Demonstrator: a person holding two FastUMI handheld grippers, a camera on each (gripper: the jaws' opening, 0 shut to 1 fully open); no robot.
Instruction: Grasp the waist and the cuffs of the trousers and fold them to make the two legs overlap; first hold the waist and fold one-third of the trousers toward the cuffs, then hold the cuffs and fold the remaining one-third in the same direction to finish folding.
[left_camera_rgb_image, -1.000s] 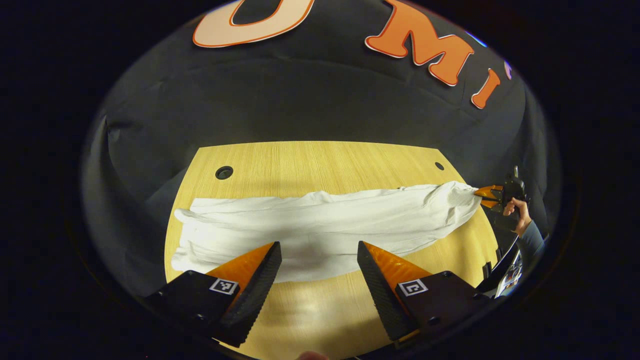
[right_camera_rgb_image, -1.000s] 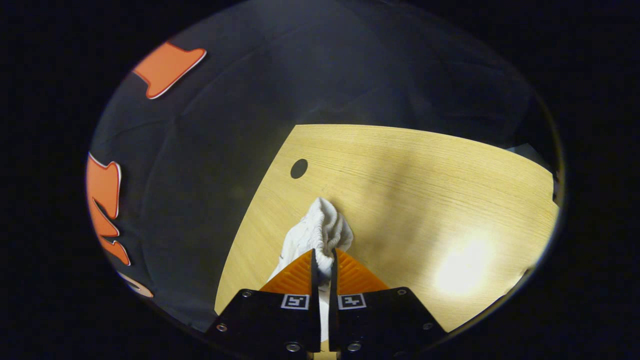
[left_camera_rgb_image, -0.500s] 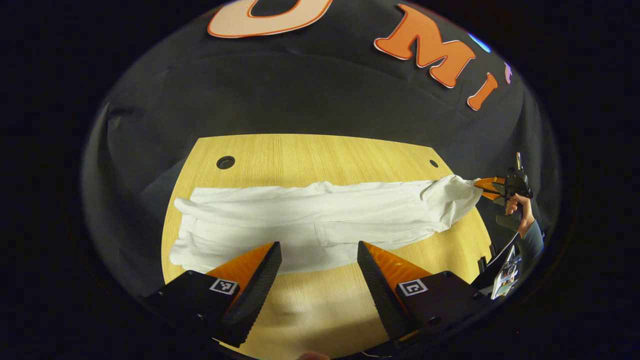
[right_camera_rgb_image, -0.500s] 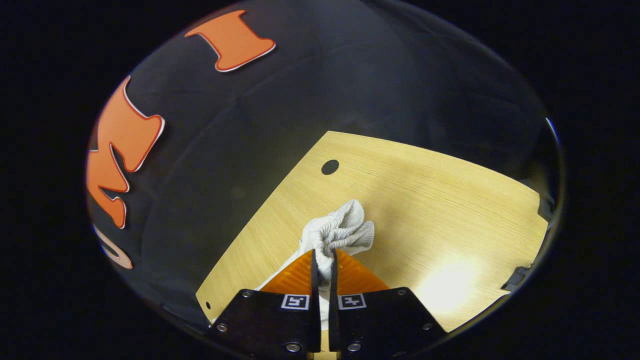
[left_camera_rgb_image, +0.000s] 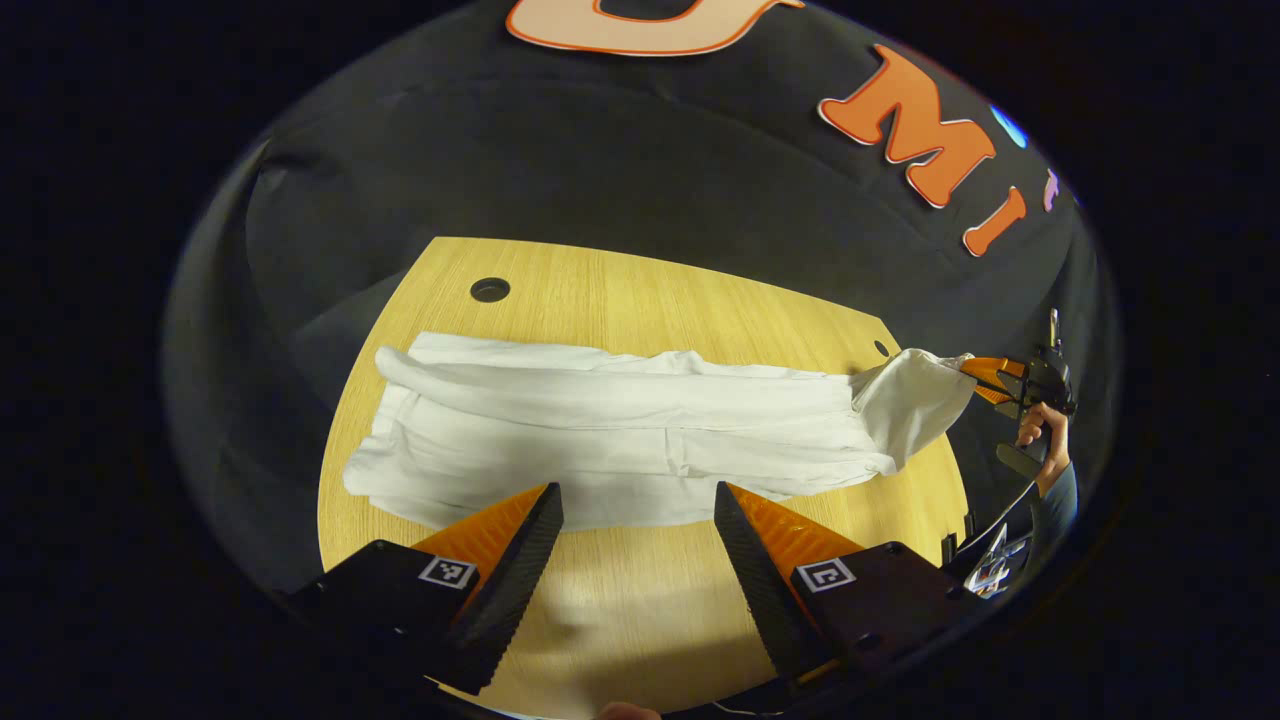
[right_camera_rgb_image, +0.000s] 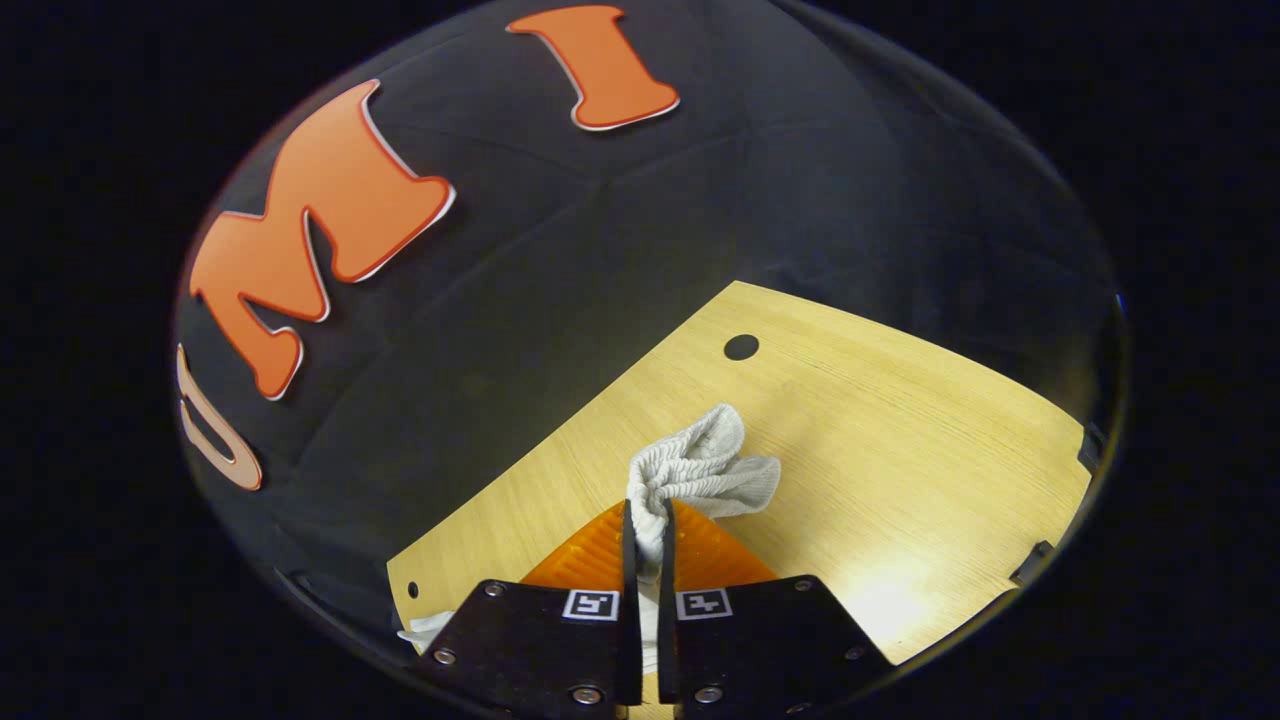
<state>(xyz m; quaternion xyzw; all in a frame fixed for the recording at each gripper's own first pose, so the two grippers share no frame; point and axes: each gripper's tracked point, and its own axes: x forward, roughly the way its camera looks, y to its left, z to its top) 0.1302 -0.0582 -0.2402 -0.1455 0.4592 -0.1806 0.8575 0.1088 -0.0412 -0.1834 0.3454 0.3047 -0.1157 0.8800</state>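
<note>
Trousers: white trousers (left_camera_rgb_image: 620, 430) lie lengthwise across the middle of the left gripper view, on the wooden table (left_camera_rgb_image: 640, 600); the cuff end sits at centre left and the waist end at centre right.
Waist: the waist end is lifted off the wood at the right of the left gripper view, its ribbed waistband (right_camera_rgb_image: 700, 475) bunched just above the fingers in the lower centre of the right gripper view.
Right gripper: the right gripper (right_camera_rgb_image: 646, 530) has its fingers pressed together on the waistband, with cloth pinched between them; it appears small at the far right of the left gripper view (left_camera_rgb_image: 985, 375), held by a hand (left_camera_rgb_image: 1030, 430).
Left gripper: the left gripper (left_camera_rgb_image: 638, 535) is spread wide at the bottom centre of its view, holding nothing, above the bare wood near the trousers' front edge.
Table edges: the far edge runs along the upper part of the left gripper view, with a round hole (left_camera_rgb_image: 489, 290) at upper left and a smaller one near the lifted waist.
Open room: bare wood lies between the trousers and the bottom of the left gripper view, and a wide bare stretch fills the right half of the right gripper view.
</note>
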